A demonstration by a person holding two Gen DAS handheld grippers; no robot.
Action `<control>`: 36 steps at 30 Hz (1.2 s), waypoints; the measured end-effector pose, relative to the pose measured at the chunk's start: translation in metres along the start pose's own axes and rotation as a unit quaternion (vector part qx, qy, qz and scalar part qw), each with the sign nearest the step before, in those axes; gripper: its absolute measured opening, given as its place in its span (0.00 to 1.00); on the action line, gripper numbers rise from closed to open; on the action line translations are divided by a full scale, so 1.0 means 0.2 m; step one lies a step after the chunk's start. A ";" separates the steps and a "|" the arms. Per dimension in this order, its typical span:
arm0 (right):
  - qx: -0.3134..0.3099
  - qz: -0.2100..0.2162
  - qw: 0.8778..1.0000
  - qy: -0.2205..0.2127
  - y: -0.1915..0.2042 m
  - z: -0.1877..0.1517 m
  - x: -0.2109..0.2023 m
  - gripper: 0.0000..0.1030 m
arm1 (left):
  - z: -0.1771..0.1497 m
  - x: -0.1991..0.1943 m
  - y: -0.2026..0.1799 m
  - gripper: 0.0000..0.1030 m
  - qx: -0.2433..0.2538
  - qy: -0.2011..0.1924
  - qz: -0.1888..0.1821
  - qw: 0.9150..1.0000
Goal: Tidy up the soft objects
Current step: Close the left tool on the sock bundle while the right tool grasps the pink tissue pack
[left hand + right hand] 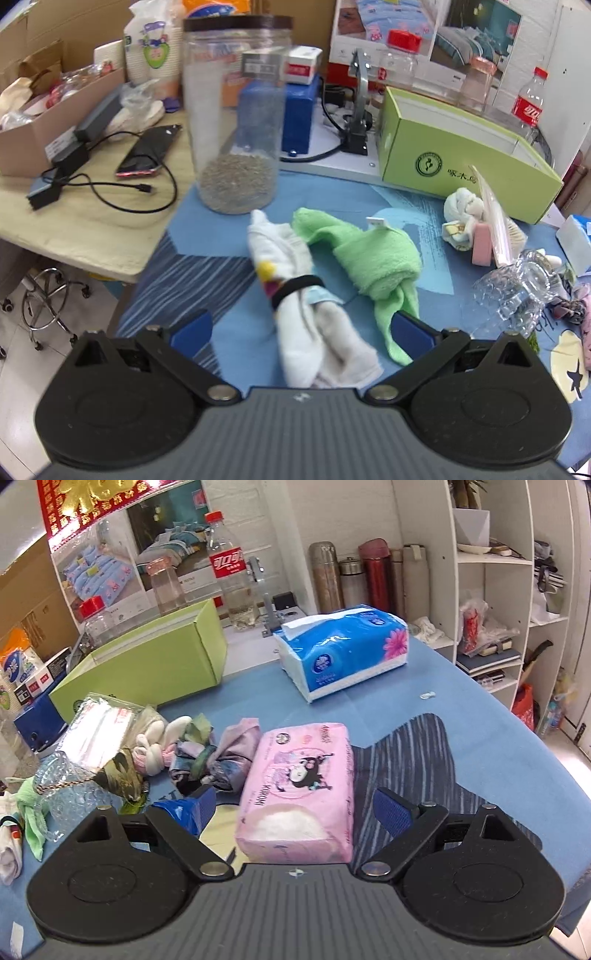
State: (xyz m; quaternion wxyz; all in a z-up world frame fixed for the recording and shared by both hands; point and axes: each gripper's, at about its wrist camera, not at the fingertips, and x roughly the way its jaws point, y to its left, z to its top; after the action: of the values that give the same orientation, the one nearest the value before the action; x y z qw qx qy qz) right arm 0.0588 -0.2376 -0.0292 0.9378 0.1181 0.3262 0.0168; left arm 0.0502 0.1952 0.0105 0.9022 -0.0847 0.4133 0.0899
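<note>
A white rolled towel (310,314) bound by a black band lies on the blue cloth between the open jaws of my left gripper (301,328). A green rolled towel (373,254) lies right beside it, its tail by the right finger. My right gripper (295,808) is open around a pink tissue pack (299,782), without touching it. A blue tissue pack (343,650) lies farther back. Crumpled fabric pieces (218,753) and a small plush rabbit (159,746) lie left of the pink pack. A small white towel bundle (463,206) sits near the green box.
A green box (461,147) stands at the back of the table. A tall clear jar with grain (232,110) stands behind the towels. A crumpled clear plastic container (517,288) lies at right. Bottles (229,565), flasks (373,576) and shelves (495,590) stand behind. A phone (147,151) and cables lie on a side desk.
</note>
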 end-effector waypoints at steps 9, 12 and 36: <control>-0.019 -0.017 1.000 0.003 0.00 -0.02 -0.05 0.77 | -0.04 0.28 0.02 0.99 -0.008 0.032 0.059 0.998; -0.020 -0.021 1.000 0.007 0.00 -0.01 -0.01 0.77 | -0.05 0.28 0.01 0.99 -0.003 0.026 0.058 0.998; -0.092 -0.058 0.994 0.019 0.05 0.00 0.30 0.80 | -0.06 0.28 0.00 0.99 0.004 0.008 0.051 0.999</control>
State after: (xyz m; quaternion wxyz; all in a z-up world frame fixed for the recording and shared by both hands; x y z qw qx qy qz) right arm 0.1066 -0.2213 -0.0634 0.9377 0.0116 0.3472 -0.0052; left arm 0.0782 0.1985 -0.0398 0.8934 -0.0602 0.4248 0.1334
